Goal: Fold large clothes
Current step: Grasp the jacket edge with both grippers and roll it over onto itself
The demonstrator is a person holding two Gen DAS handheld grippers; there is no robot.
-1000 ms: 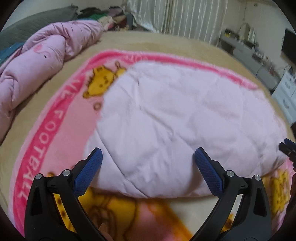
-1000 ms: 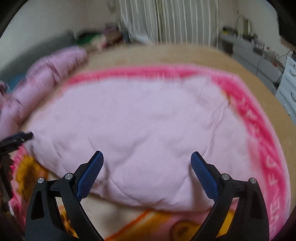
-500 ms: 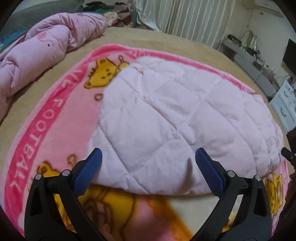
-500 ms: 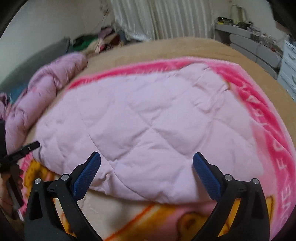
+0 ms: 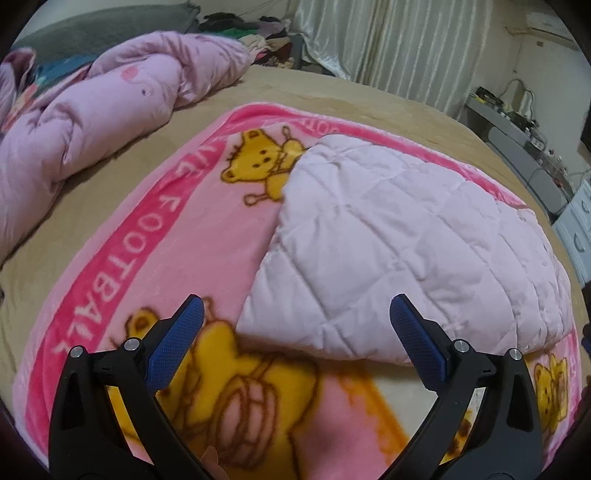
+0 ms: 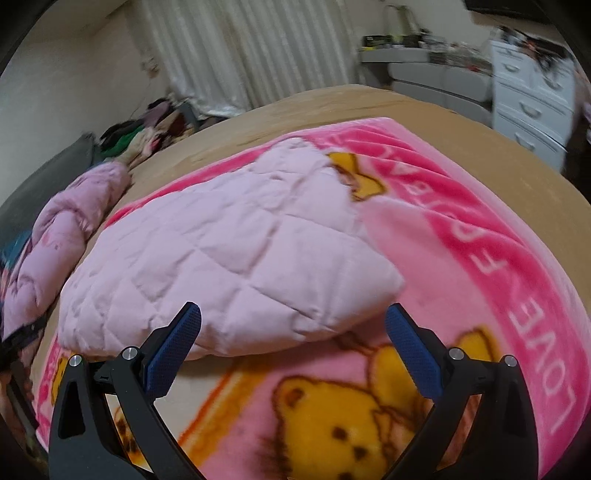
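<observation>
A pale pink quilted garment [image 5: 406, 243] lies folded flat on a pink teddy-bear blanket [image 5: 147, 236]. It also shows in the right wrist view [image 6: 229, 254], on the same blanket [image 6: 480, 266]. My left gripper [image 5: 295, 332] is open and empty, hovering just in front of the garment's near left edge. My right gripper [image 6: 291, 332] is open and empty, hovering in front of the garment's near right corner. Neither gripper touches the cloth.
A crumpled pink duvet [image 5: 92, 110] lies at the left on the tan bed cover [image 5: 369, 99]. A pile of clothes [image 5: 258, 33] and curtains stand behind. White drawers [image 6: 532, 92] and a grey shelf stand at the right.
Both grippers have swung outward: the left view has shifted left, showing more blanket; the right view has shifted right, showing the garment's right corner. Both stay open and empty.
</observation>
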